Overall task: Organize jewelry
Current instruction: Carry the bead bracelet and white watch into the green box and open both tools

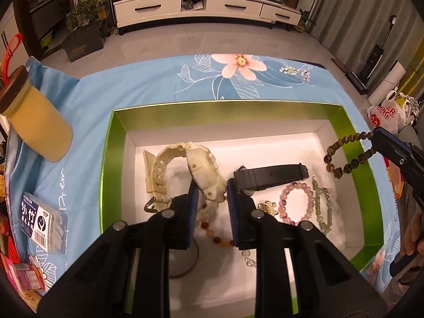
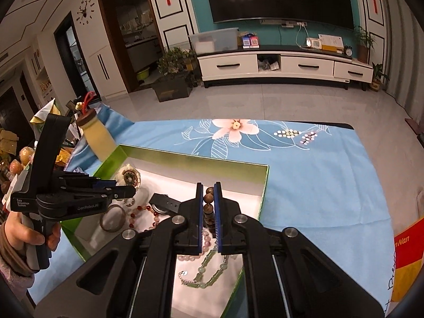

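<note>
Left gripper [image 1: 210, 185] sits nearest, its blue-padded jaws narrow and clamped on the case of the chunky cream plastic watch [image 1: 204, 169], held just above the white liner of the green-walled cardboard box [image 1: 355, 143], presumably to set it down or shift it clear of the black strap watch [image 1: 270, 176] and pink bead bracelet [image 1: 296, 202]. Right gripper [image 2: 208, 193] is pinched tight on the dark brown wooden bead bracelet [image 2: 209, 206], which dangles over the box's right wall, likely about to go in with the rest
</note>
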Demonstrator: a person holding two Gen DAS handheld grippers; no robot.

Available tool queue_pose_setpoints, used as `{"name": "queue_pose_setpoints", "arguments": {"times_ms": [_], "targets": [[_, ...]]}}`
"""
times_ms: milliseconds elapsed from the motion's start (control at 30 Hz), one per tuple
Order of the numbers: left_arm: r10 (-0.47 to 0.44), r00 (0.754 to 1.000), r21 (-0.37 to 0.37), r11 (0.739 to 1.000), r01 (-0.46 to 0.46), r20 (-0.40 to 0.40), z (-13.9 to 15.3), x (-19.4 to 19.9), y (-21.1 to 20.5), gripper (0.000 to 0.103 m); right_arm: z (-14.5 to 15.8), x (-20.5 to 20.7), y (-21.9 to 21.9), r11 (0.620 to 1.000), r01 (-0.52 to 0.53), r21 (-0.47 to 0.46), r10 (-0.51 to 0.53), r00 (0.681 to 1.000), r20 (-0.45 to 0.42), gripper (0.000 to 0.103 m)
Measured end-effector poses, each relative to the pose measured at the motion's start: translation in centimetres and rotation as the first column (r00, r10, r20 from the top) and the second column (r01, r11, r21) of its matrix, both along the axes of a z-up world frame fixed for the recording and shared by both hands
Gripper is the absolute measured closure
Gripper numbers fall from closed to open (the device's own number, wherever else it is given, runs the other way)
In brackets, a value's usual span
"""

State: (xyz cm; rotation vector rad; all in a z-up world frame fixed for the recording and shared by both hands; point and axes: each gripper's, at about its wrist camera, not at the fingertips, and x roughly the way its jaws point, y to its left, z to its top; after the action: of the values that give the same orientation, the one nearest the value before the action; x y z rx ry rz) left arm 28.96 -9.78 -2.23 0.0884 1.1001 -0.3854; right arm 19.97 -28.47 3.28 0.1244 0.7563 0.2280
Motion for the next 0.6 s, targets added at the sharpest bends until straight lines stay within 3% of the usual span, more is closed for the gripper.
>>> {"name": "queue_pose_setpoints", "arguments": {"times_ms": [600], "targets": [[0.002, 1.000, 0.047, 0.999, -0.001, -0.019, -1.0, 0.8, -0.5, 0.082, -1.3, 1.5, 0.5, 0.999, -0.010, -0.040, 0.008, 0.998, -0.054, 0.096]]}}
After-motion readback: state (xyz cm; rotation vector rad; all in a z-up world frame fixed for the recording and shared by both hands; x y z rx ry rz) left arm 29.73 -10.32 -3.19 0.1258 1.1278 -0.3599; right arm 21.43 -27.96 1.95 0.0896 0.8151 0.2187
